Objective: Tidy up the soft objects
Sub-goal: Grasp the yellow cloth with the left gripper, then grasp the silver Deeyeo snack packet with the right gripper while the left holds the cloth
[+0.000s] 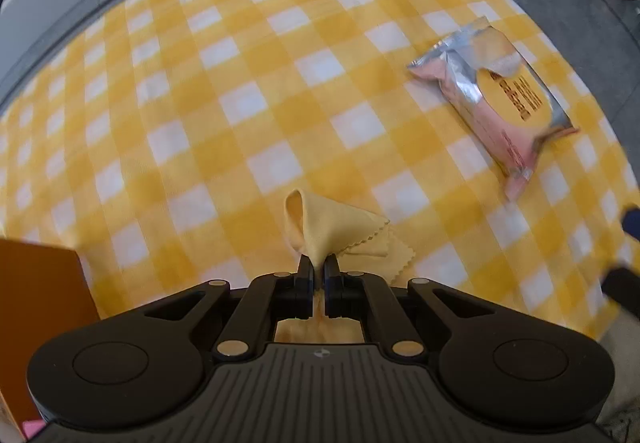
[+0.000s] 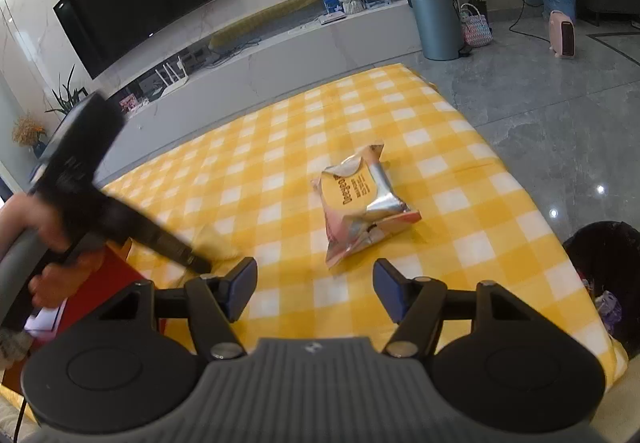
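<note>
Yellow-checked cloth (image 1: 248, 91) over the surface. Yellow cloth (image 1: 320, 227) at 6 o'clock, pinched up by left gripper (image 1: 319, 267); lower edge hidden. Wipes pack (image 2: 362, 199) at 2 o'clock. Right gripper (image 2: 316, 283) spread, empty. Orange box (image 1: 40, 303) cut off.

I see wide bare room across the checked cloth (image 1: 248, 91) toward its far edge and far left corner. Toward the right edge the wipes pack (image 1: 496, 91) blocks my path. An orange box (image 1: 40, 307) crowds the near left corner.
</note>
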Tool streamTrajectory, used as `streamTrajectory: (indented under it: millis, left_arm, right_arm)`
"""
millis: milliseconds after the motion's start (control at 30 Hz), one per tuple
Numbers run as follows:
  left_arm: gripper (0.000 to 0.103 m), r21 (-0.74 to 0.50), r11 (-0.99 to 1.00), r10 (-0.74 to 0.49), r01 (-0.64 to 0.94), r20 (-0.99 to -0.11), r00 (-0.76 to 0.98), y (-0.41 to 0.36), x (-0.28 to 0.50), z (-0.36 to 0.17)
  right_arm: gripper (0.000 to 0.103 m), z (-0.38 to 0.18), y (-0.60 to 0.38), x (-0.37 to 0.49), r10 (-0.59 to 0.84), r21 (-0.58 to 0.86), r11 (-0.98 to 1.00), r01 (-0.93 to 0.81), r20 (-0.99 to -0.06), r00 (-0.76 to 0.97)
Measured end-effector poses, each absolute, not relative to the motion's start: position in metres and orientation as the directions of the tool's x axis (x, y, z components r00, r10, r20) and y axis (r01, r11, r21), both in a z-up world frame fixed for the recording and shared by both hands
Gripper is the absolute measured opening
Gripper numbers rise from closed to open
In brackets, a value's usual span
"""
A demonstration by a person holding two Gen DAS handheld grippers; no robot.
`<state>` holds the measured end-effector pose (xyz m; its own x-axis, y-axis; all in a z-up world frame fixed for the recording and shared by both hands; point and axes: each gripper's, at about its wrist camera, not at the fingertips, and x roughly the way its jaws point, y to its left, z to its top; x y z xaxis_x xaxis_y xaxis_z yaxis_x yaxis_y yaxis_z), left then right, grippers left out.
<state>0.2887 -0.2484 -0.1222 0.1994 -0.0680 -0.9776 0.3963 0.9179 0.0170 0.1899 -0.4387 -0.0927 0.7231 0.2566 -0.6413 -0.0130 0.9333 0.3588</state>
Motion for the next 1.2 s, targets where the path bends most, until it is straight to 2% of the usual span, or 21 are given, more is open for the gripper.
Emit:
streamTrajectory:
  millis: [200,367,467,567,633,767,800,867,900,1033,1200]
  left_arm:
    - [0.005,-0.023,0.904,-0.135,0.426,-0.963,0.234,-0.240,0.283,-0.117]
    - [0.005,-0.034,0.900,-0.153,0.434,-0.958,0.242,-0.239,0.281,-0.117]
    - [0.005,-0.039,0.899,-0.162,0.437,-0.955,0.248,-0.238,0.280,-0.115]
    - [0.005,-0.045,0.900,-0.169,0.434,-0.953,0.251,-0.238,0.280,-0.115]
    - [0.005,-0.044,0.901,-0.167,0.432,-0.953,0.252,-0.239,0.280,-0.115]
    - [0.005,-0.040,0.902,-0.164,0.430,-0.953,0.255,-0.240,0.280,-0.115]
    - [0.005,-0.041,0.902,-0.165,0.430,-0.953,0.256,-0.240,0.280,-0.115]
    - [0.005,-0.045,0.901,-0.170,0.431,-0.951,0.257,-0.239,0.280,-0.115]
    - [0.005,-0.050,0.901,-0.177,0.431,-0.950,0.259,-0.238,0.280,-0.114]
    - [0.005,-0.067,0.894,-0.206,0.443,-0.940,0.272,-0.237,0.278,-0.111]
    - [0.005,-0.057,0.888,-0.206,0.457,-0.937,0.283,-0.239,0.276,-0.110]
  right_arm:
    - [0.063,-0.106,-0.433,0.206,0.224,0.340,0.940,0.003,-0.626,0.747]
    - [0.075,-0.110,-0.418,0.214,0.126,0.226,0.974,0.013,-0.587,0.800]
    - [0.087,-0.110,-0.407,0.223,0.108,0.145,0.989,-0.033,-0.546,0.831]
    - [0.088,-0.116,-0.401,0.239,0.083,0.079,0.996,-0.048,-0.547,0.833]
    - [0.094,-0.124,-0.403,0.250,0.061,0.057,0.998,-0.035,-0.565,0.823]
    - [0.095,-0.143,-0.410,0.267,0.068,0.052,0.998,-0.046,-0.600,0.797]
    - [0.092,-0.145,-0.411,0.268,0.075,0.047,0.997,-0.059,-0.598,0.798]
    - [0.076,-0.147,-0.413,0.267,0.087,0.041,0.996,-0.079,-0.591,0.802]
    - [0.059,-0.147,-0.413,0.266,0.093,0.043,0.996,-0.084,-0.586,0.805]
    - [0.050,-0.141,-0.412,0.261,0.126,0.040,0.991,-0.130,-0.629,0.767]
    - [0.050,-0.126,-0.397,0.244,0.118,0.022,0.987,-0.158,-0.767,0.631]
